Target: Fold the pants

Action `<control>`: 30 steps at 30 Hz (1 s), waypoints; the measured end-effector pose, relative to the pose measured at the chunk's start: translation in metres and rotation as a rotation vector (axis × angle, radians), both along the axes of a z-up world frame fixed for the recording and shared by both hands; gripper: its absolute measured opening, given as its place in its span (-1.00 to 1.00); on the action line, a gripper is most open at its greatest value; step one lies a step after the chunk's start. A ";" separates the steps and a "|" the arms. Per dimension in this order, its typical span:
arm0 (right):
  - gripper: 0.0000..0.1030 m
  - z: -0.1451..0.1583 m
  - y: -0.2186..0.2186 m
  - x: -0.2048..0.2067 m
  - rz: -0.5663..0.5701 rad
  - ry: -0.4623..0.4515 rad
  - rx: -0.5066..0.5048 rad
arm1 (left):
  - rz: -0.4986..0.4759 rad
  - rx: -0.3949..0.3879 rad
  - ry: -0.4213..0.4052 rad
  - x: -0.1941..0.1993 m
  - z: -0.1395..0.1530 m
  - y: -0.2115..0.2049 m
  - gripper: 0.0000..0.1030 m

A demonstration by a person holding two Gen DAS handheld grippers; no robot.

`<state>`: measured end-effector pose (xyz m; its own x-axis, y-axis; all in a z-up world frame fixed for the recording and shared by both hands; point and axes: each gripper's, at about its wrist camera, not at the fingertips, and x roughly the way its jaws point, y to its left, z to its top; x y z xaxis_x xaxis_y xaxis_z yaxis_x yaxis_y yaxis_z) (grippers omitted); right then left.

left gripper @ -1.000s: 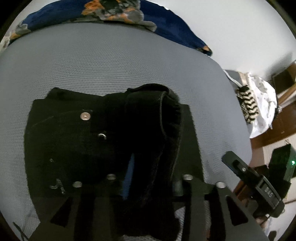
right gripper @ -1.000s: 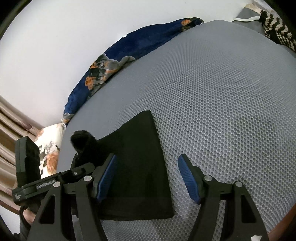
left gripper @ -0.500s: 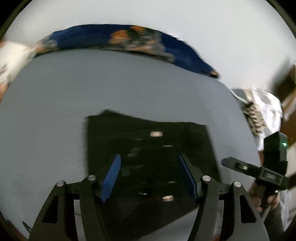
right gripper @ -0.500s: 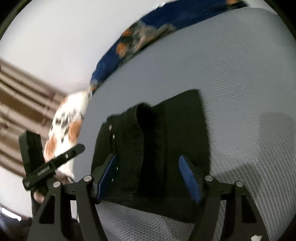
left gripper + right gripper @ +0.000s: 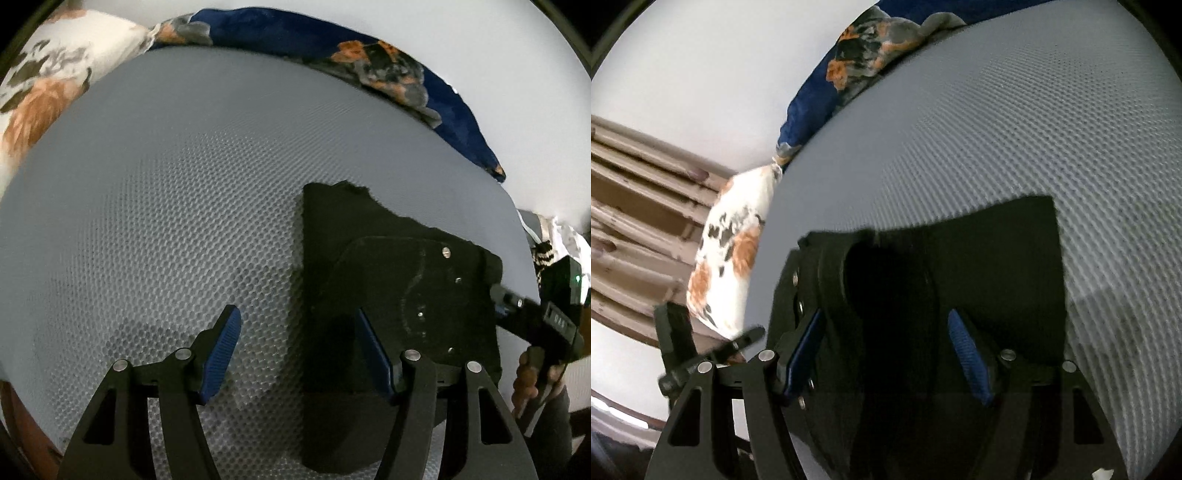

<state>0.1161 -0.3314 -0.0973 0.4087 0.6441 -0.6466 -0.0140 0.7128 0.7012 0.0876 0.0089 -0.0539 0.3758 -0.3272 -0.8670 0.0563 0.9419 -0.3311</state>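
The black pants [image 5: 399,295] lie folded in a compact pile on the grey mesh mattress [image 5: 166,221]. My left gripper [image 5: 299,354] is open and empty, just left of the pile, its right finger over the pants' edge. In the right wrist view the pants [image 5: 960,266] fill the lower middle, with a raised rolled fold in their centre. My right gripper [image 5: 882,354] is open above them, fingers on either side of the fold, holding nothing. The right gripper's body [image 5: 543,325] shows at the right edge of the left wrist view.
A navy floral blanket [image 5: 369,62] lies along the mattress's far edge by the white wall. A white and orange floral pillow [image 5: 40,92] sits at the far left corner. Wooden slats [image 5: 639,221] stand beyond the pillow. Striped cloth [image 5: 543,254] lies off the right side.
My left gripper let go of the bunched pants fabric, opened and swung left off the pile. My right gripper moved over the pants and stays open.
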 end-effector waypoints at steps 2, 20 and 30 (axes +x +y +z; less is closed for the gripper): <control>0.09 -0.003 0.004 0.008 0.003 0.007 0.018 | 0.006 -0.006 0.010 0.000 -0.003 0.001 0.26; -0.82 0.045 -0.049 -0.032 -0.223 -0.054 -0.062 | -0.082 0.026 -0.091 0.021 0.016 -0.042 0.26; -0.48 0.011 -0.060 -0.041 -0.261 0.046 -0.158 | -0.158 0.117 -0.036 0.044 -0.026 -0.073 0.28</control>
<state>0.0752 -0.3917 -0.0858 0.5152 0.4116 -0.7518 0.2126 0.7883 0.5773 0.1320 -0.0637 -0.0797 0.3596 -0.2822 -0.8894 0.2161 0.9524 -0.2148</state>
